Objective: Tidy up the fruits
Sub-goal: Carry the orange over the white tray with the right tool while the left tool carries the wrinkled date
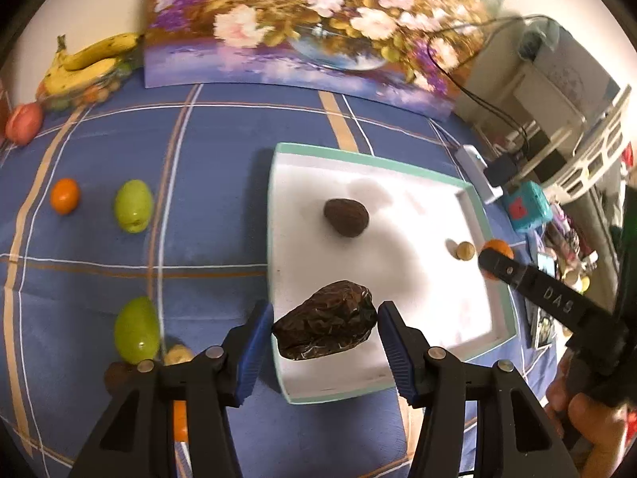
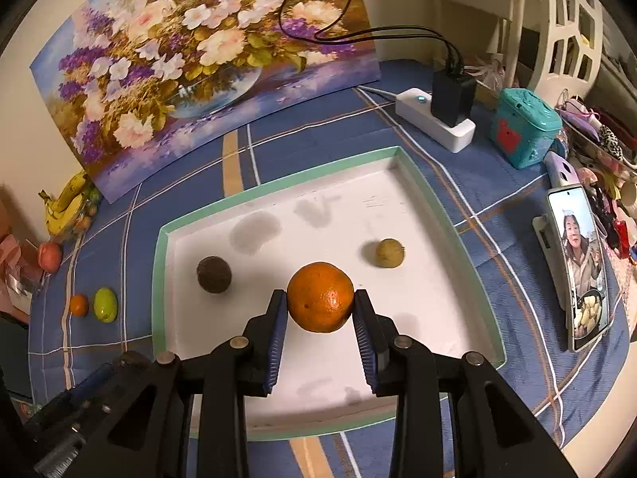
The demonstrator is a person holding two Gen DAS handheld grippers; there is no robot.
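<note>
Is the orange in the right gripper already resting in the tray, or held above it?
Held. The orange sits clamped between the right gripper fingers, over the tray; whether it touches the floor, cannot tell.

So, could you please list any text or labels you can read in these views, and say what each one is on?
"DAS": raised letters on the black finger of the right gripper, seen from the left wrist view.
Smartphone: its screen shows a woman's face and food, with no readable text.
Teal box: a red mark, not legible as writing.
Nothing else is readable.
</note>
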